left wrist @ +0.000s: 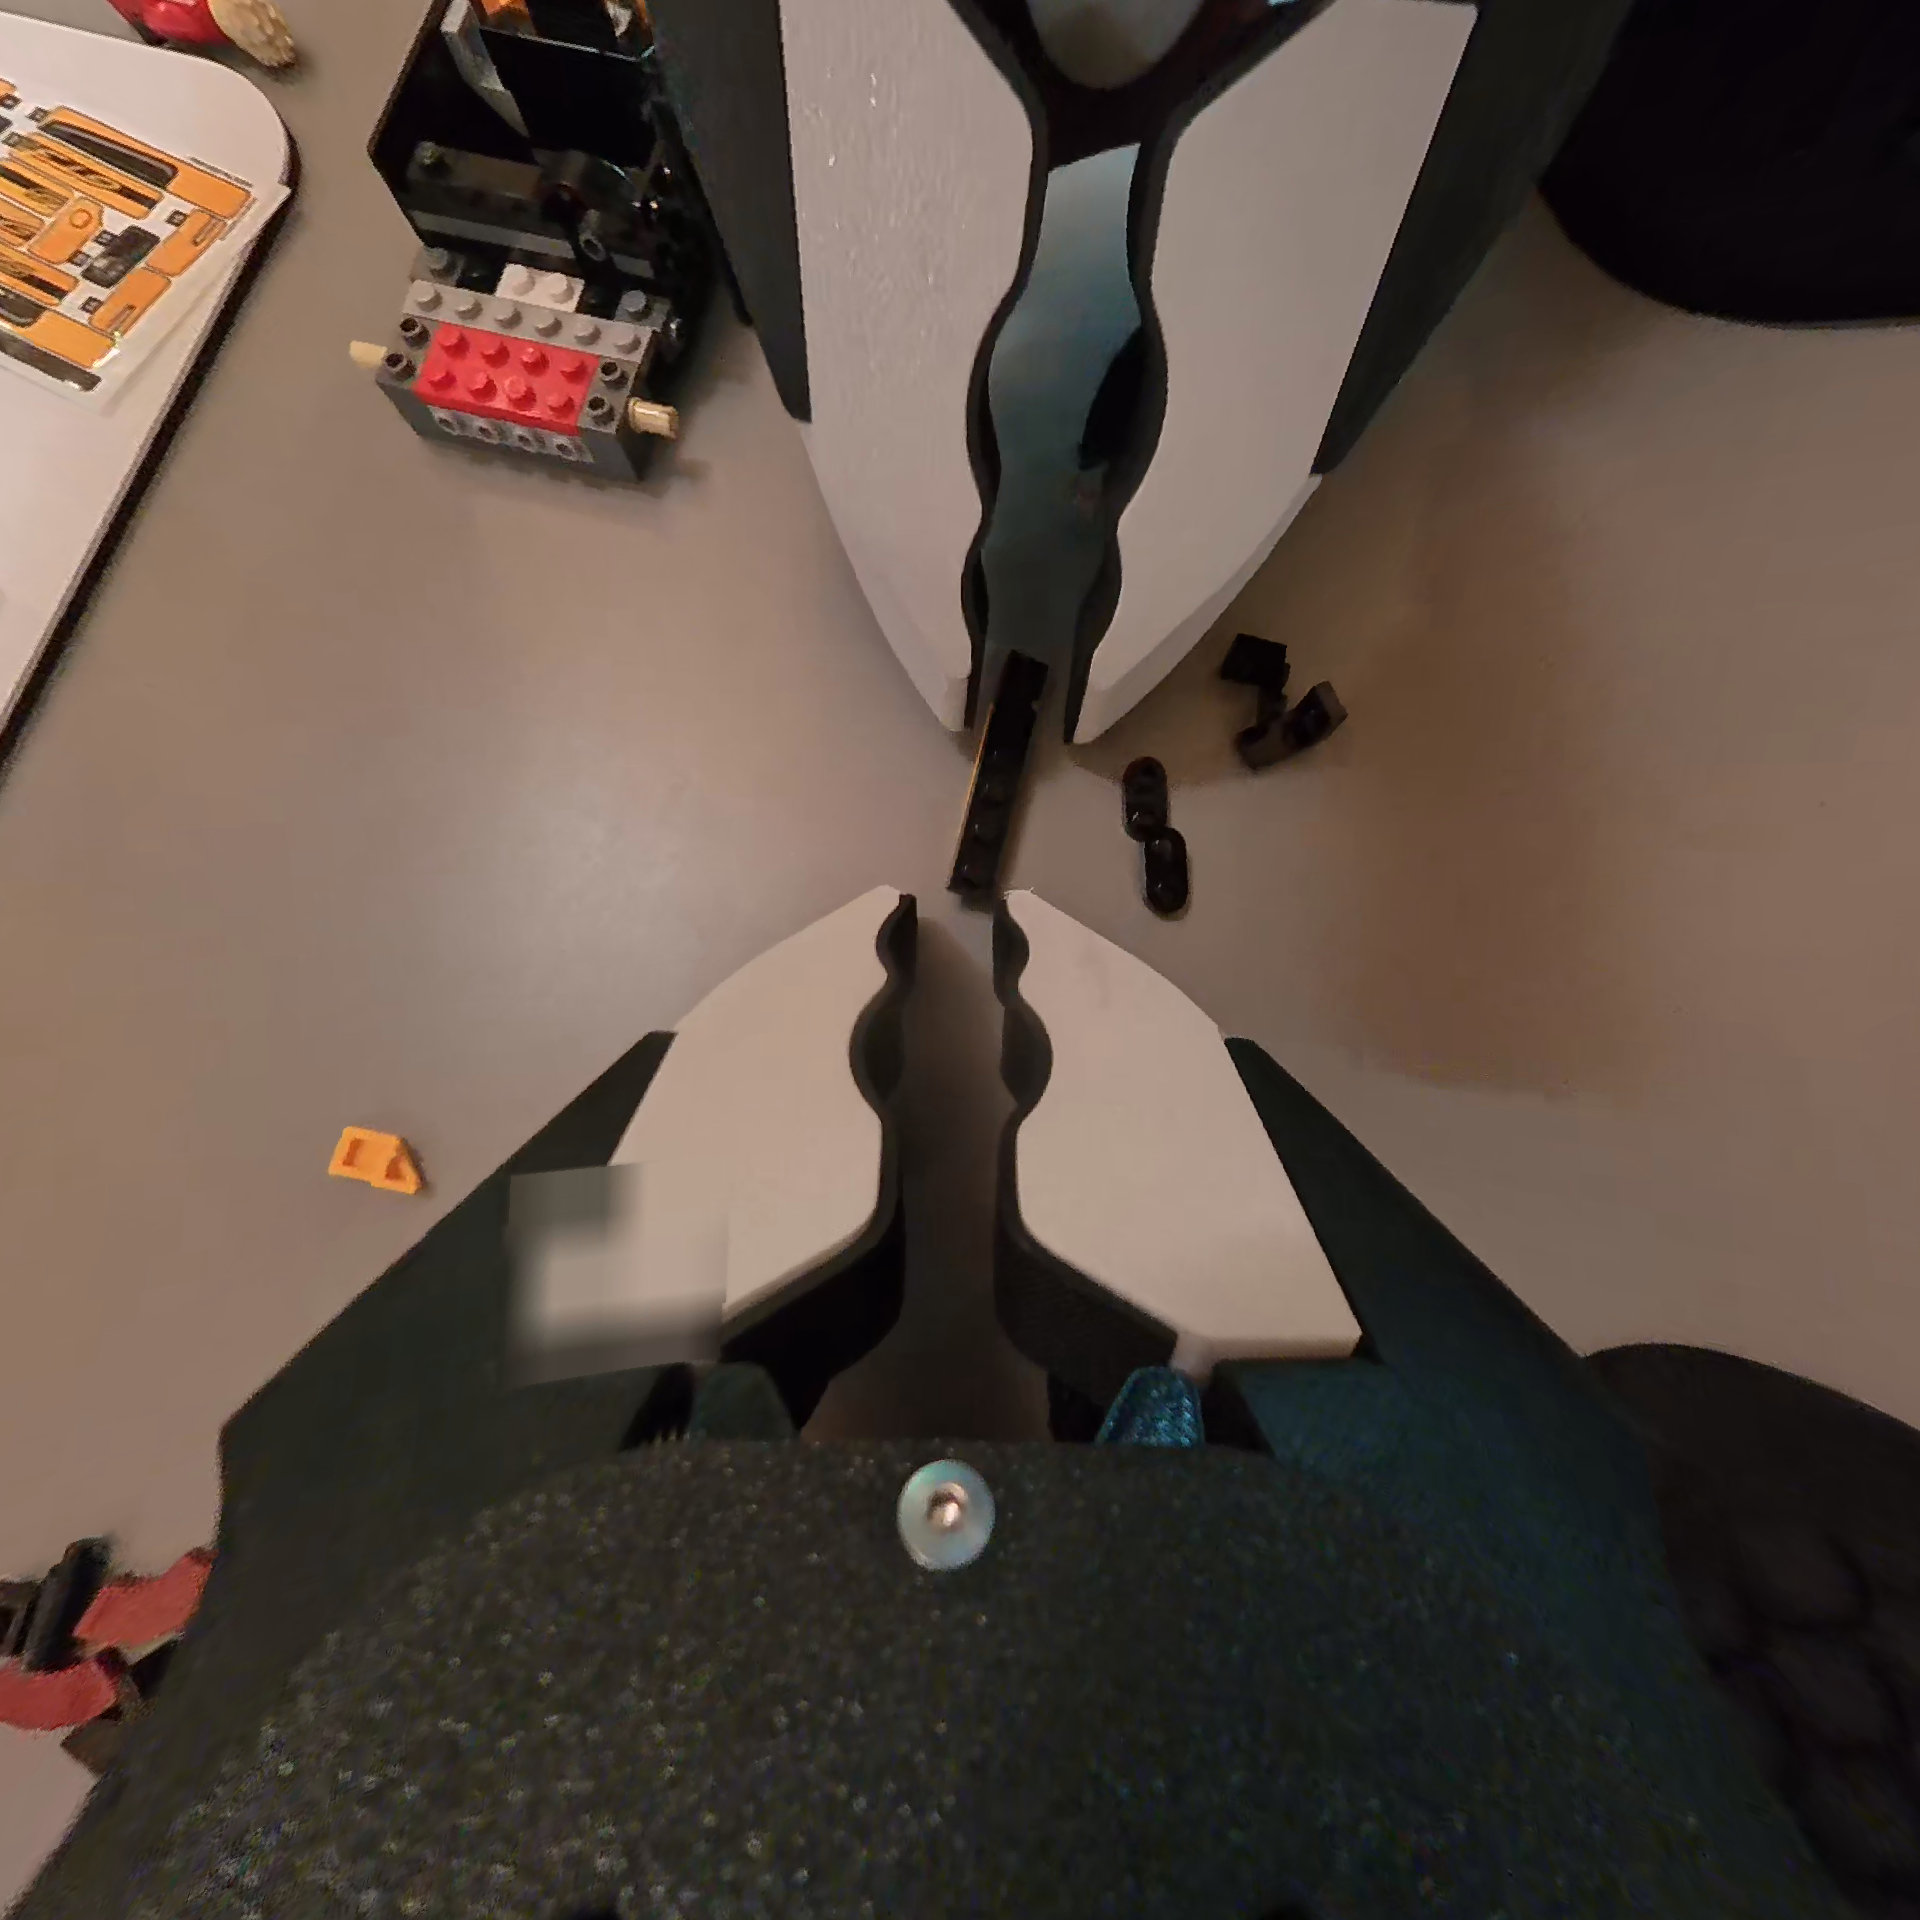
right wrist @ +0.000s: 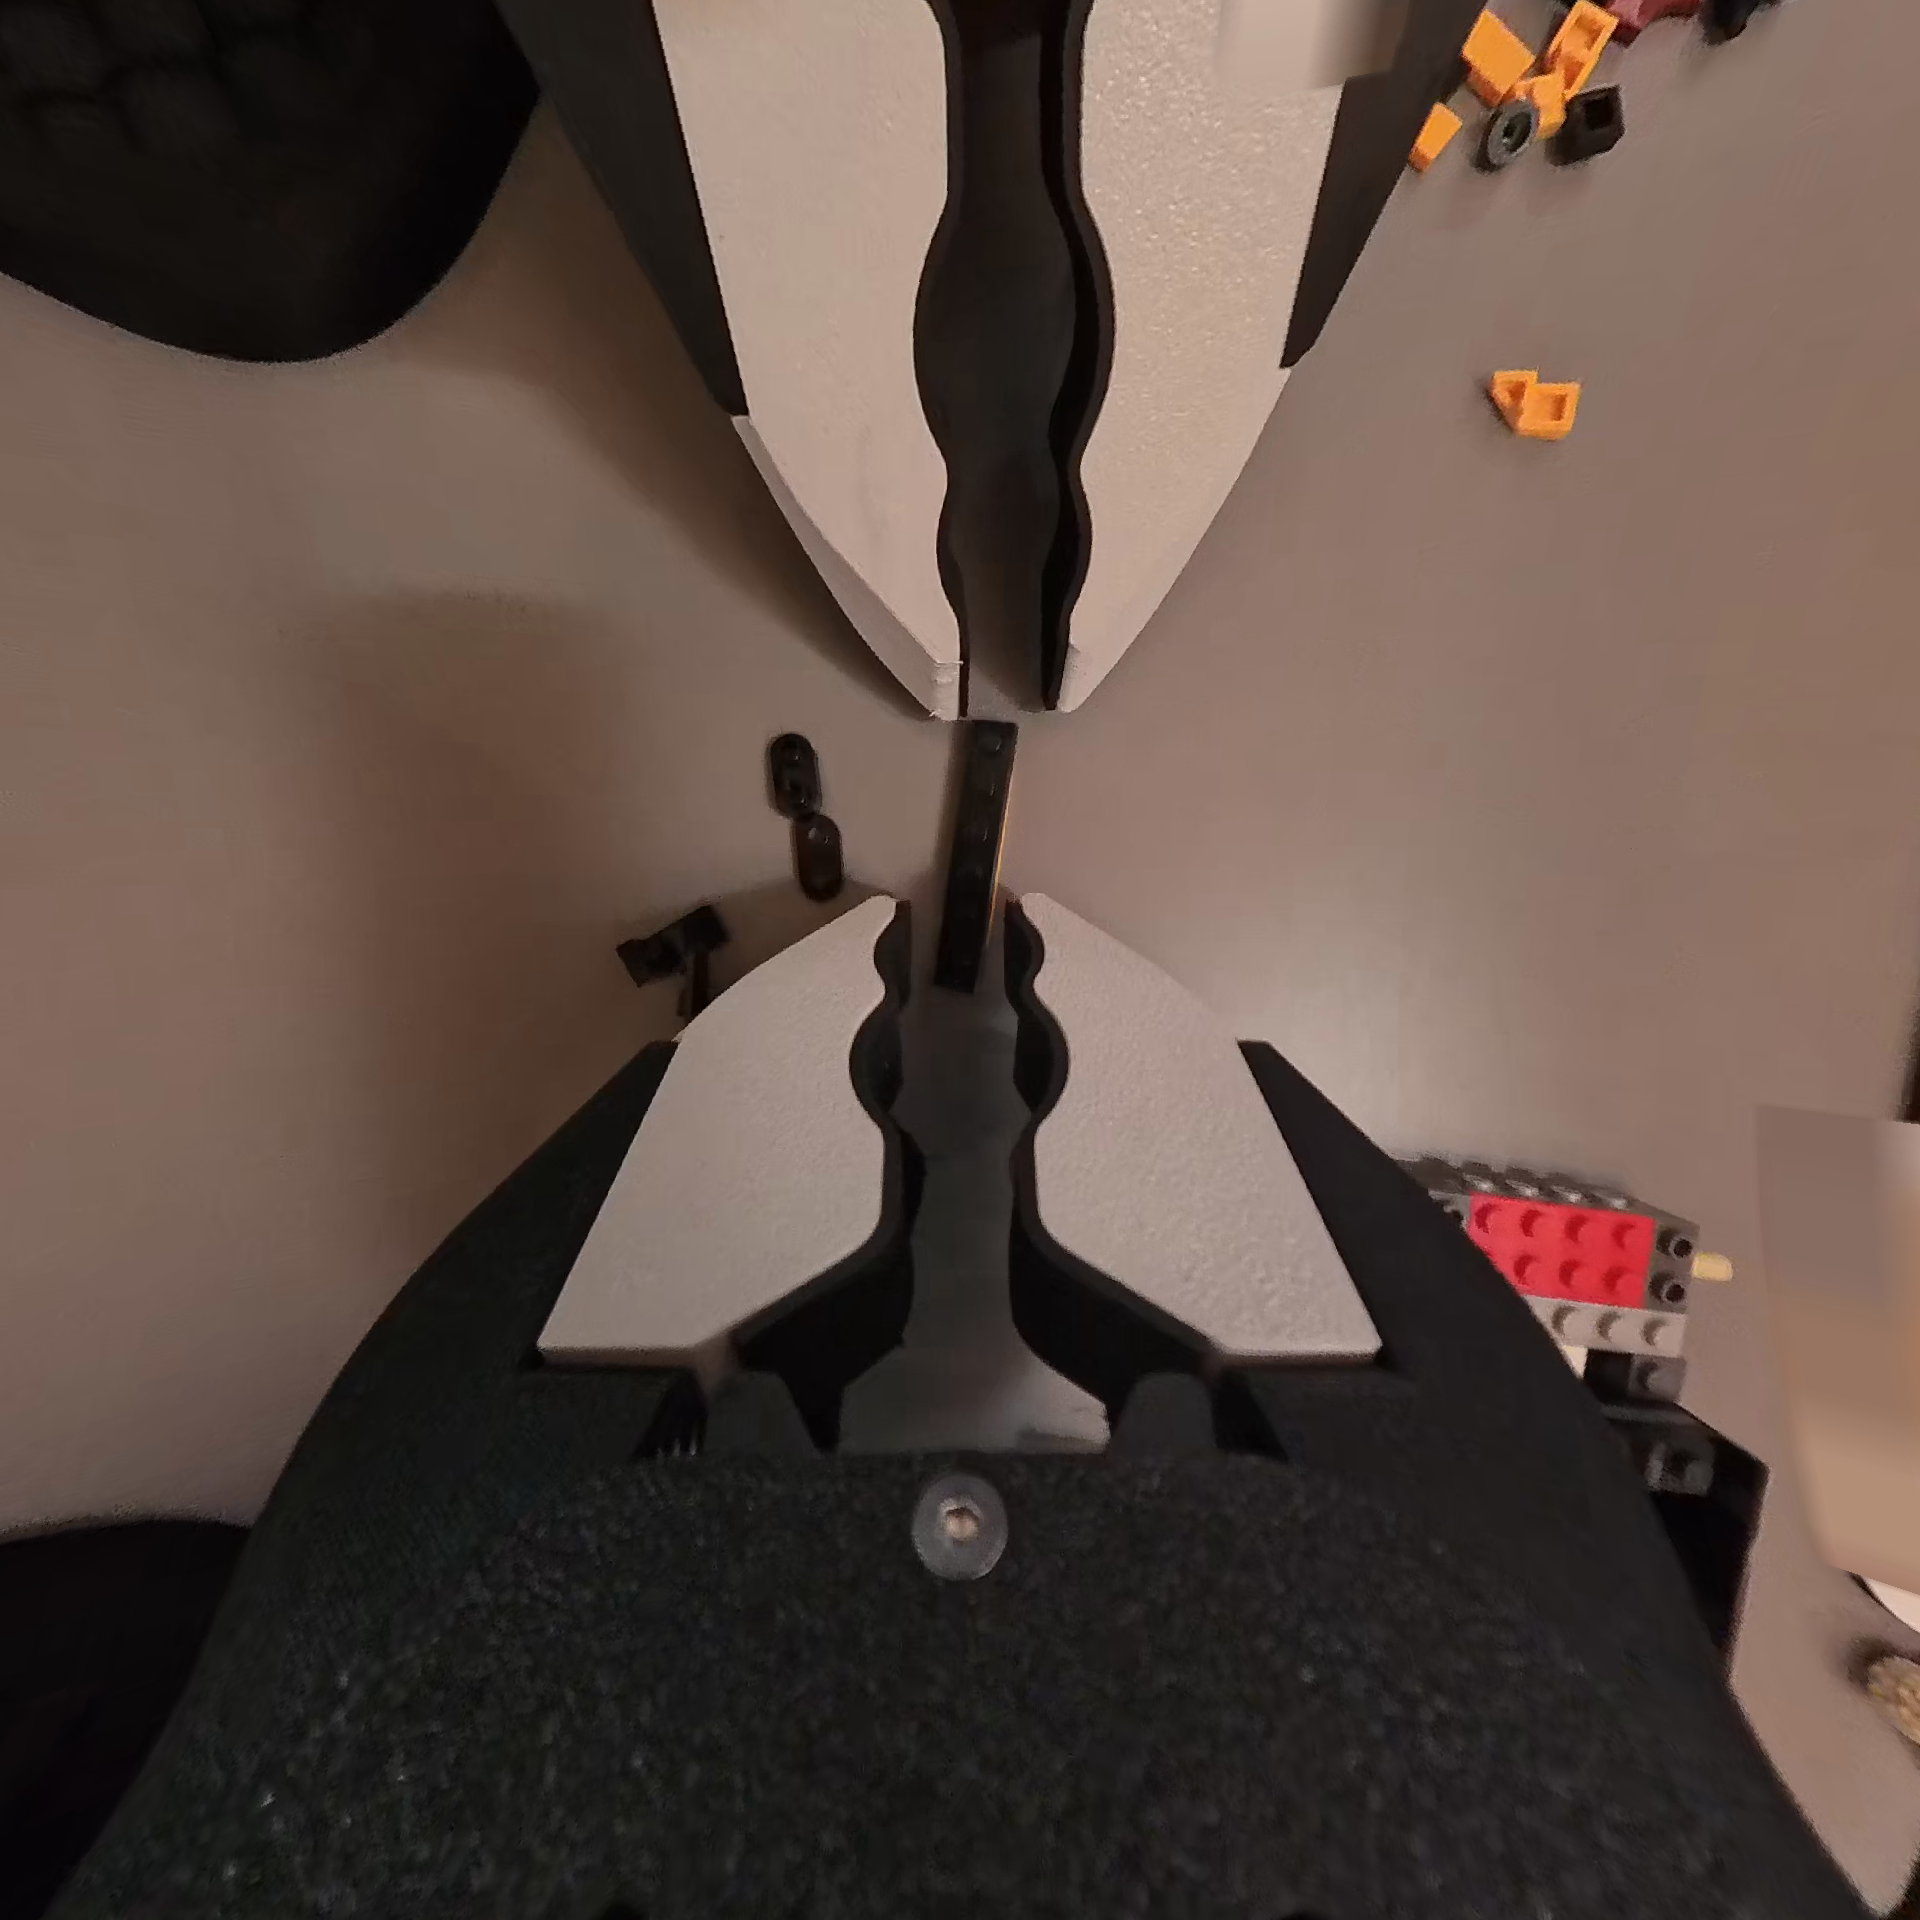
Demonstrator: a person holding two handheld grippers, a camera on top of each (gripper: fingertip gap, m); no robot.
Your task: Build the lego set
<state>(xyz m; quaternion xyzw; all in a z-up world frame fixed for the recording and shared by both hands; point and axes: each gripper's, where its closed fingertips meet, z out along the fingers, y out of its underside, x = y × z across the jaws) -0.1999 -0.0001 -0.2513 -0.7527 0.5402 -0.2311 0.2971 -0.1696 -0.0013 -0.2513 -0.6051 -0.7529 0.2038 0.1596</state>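
1. Nearest, the left gripper (left wrist: pixel 956 909) is seen with its tips narrowly parted, just touching one end of a long black plate (left wrist: pixel 1000 784).
2. Beyond, the plate's other end is pinched by the right gripper (left wrist: pixel 1018 717).
3. Farther left, the partly built model (left wrist: pixel 520 364) is set on the grey table (left wrist: pixel 416 779).

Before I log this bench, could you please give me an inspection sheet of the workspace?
Surface: grey table.
Job's things: black strip on edge; half-built model with red brick; sticker sheet.
Clutter: loose black pieces, orange pieces.
Grippers: right gripper closed on the strip; left gripper slightly open, empty, tips at the strip's other end.
Cables: nothing seen.
Surroundings: dark bulky shape at the table edge.
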